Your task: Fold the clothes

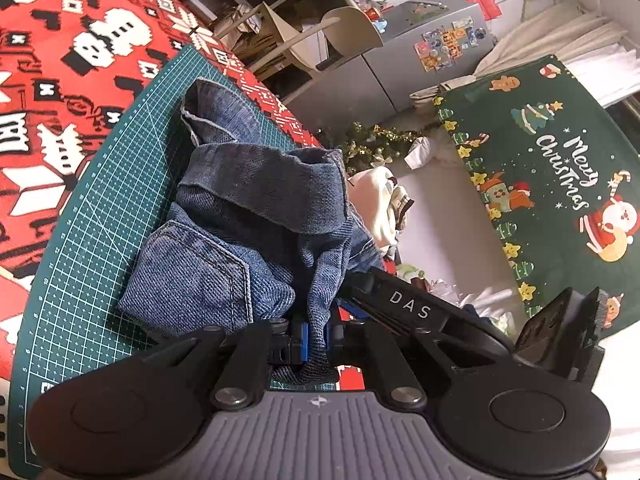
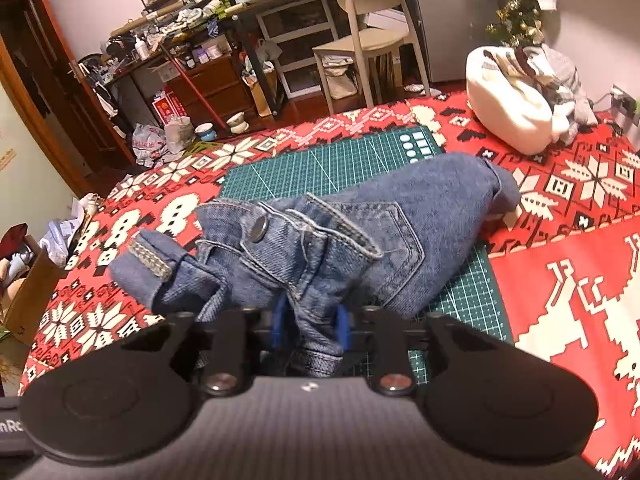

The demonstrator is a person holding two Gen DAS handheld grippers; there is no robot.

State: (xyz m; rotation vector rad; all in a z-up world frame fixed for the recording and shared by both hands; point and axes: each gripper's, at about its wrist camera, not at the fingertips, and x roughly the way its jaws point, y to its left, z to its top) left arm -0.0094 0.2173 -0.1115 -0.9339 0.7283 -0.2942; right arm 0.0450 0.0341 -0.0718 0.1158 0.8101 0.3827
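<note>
Jeans (image 2: 360,240) bunched on mat (image 2: 320,160), waistband pinched by both tongs

Your left gripper (image 1: 316,346): black linkage arms on two round black pivot discs, silver screw heads at the joints, blue inner fingers (image 1: 305,344), and a grey ribbed housing bearing a small white compass-like mark. Your right gripper (image 2: 310,330): the same black arms and discs, silver screws, blue fingers (image 2: 343,330), a darker ribbed housing with a small white mark. In the left wrist view the other unit shows side-on, black, lettered "DAS" in white.
</note>
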